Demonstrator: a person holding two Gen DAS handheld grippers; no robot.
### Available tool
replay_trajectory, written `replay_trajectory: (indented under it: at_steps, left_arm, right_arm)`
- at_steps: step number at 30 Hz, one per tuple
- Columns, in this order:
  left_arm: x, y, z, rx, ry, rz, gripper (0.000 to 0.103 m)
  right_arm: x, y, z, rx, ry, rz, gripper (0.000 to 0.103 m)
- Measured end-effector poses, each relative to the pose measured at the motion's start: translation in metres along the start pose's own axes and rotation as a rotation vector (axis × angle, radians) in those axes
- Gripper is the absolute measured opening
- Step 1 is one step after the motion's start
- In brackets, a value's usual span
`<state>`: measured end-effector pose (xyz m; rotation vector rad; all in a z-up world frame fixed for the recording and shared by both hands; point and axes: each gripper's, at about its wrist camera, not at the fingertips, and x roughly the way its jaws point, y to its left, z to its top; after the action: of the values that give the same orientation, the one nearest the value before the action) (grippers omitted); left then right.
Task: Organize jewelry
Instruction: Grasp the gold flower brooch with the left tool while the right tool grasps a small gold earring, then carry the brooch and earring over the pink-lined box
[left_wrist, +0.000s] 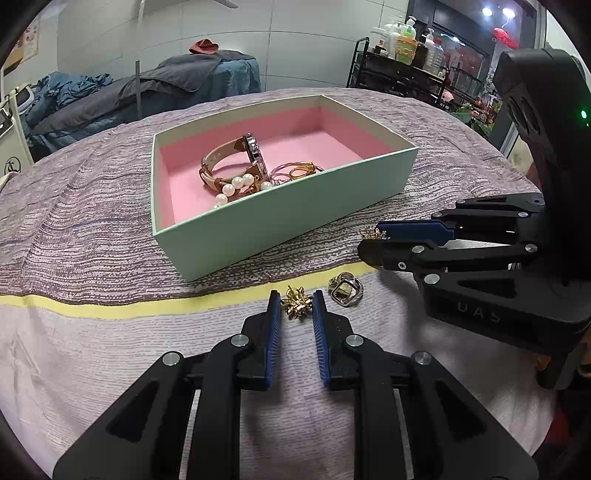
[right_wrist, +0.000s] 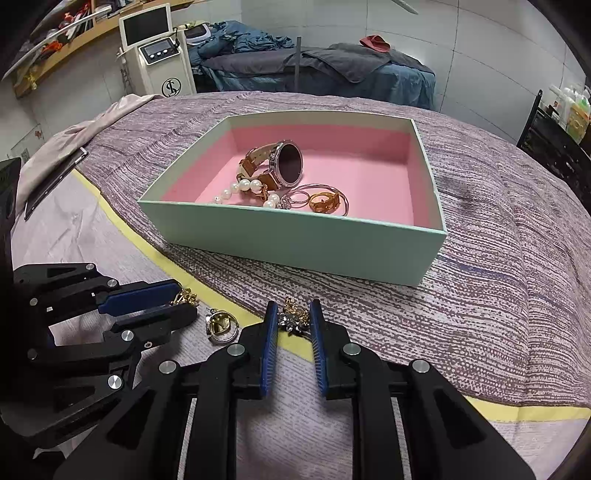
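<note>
The step in hand is picking up the last loose pieces for the box (left_wrist: 280, 236), which already holds a watch (right_wrist: 280, 164), pearls (right_wrist: 236, 190) and rings (right_wrist: 323, 201).

The left hand-held gripper (left_wrist: 297, 308) lies low on the bed cover (left_wrist: 92, 229), its blue fingers (left_wrist: 274, 314) spread to either side of a gold brooch (left_wrist: 296, 302) and not yet touching it. The right hand-held gripper (right_wrist: 291, 319) likewise brackets a silver-and-gold brooch (right_wrist: 295, 317), spread but close on both sides.

Between the two lies a chunky ring (left_wrist: 345, 290), untouched, just beside the yellow stripe (left_wrist: 110, 310).

Next, each pair of fingers probably needs to press together on its brooch, lift clear, then carry it over the near wall of the box. The brooches are small and spiky, so a slip looks possible.
</note>
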<state>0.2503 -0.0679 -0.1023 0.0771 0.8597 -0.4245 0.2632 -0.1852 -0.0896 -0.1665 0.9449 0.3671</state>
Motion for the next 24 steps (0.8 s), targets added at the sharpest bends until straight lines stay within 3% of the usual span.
replay_trajectory:
  at_steps: [24]
  left_arm:
    - [-0.042, 0.008, 0.002, -0.013, -0.076, -0.027, 0.018]
  right_arm:
    - [-0.048, 0.005, -0.003, 0.003, -0.096, 0.047, 0.017]
